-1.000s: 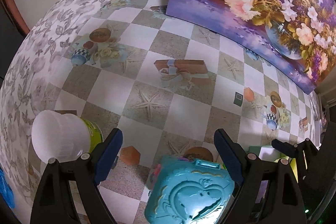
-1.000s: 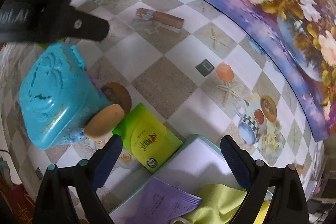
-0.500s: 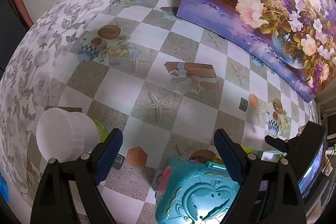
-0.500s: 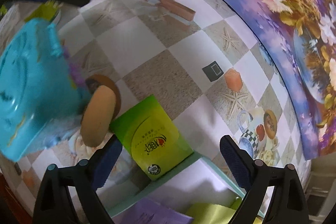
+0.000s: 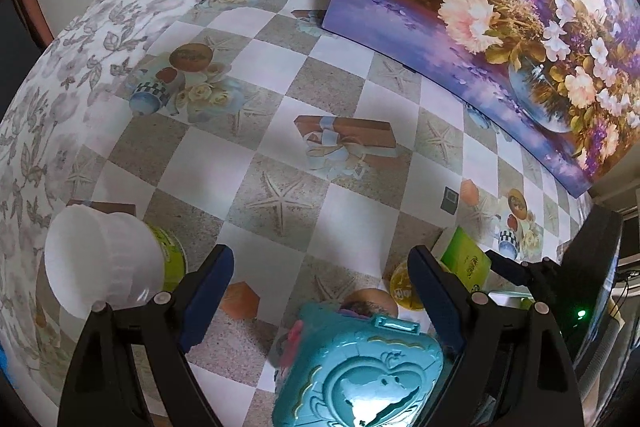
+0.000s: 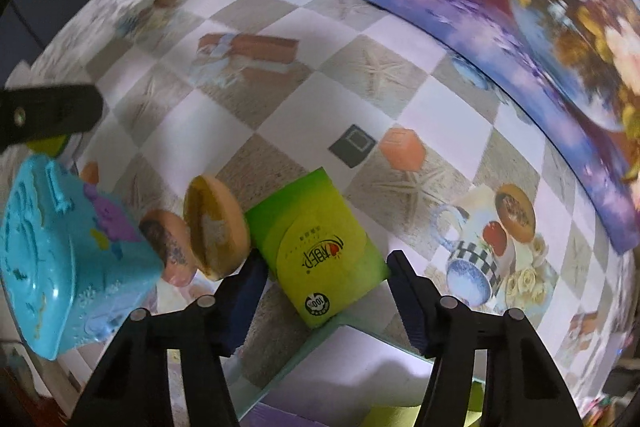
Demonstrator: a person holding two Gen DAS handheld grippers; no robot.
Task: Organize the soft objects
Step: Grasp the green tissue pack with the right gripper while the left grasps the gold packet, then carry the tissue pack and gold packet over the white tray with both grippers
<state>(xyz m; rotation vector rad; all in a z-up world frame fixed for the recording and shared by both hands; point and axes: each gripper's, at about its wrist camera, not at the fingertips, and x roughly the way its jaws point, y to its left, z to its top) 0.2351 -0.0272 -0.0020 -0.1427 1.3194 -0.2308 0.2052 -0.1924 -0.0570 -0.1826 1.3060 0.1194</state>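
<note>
My right gripper (image 6: 324,267) is open and empty, with its jaws on either side of a green tissue pack (image 6: 316,247) that lies on the checkered tablecloth. Left of the pack, a tan round sponge (image 6: 216,227) stands on edge against a pink round one (image 6: 168,247). A teal toy case (image 6: 60,259) lies left of them. My left gripper (image 5: 320,275) is open and empty above the same teal case (image 5: 360,375); the green pack (image 5: 466,259) and a round sponge (image 5: 402,287) show to its right.
A white-lidded green tub (image 5: 108,259) stands at the left. A flower painting (image 5: 520,11) leans along the back right. A pale tray (image 6: 360,359) with purple and yellow cloths lies under my right gripper. The left gripper's finger (image 6: 48,115) shows at the far left.
My right gripper has moved forward and down, so the green pack now lies between its jaws. The left gripper has drifted a little back from the teal case.
</note>
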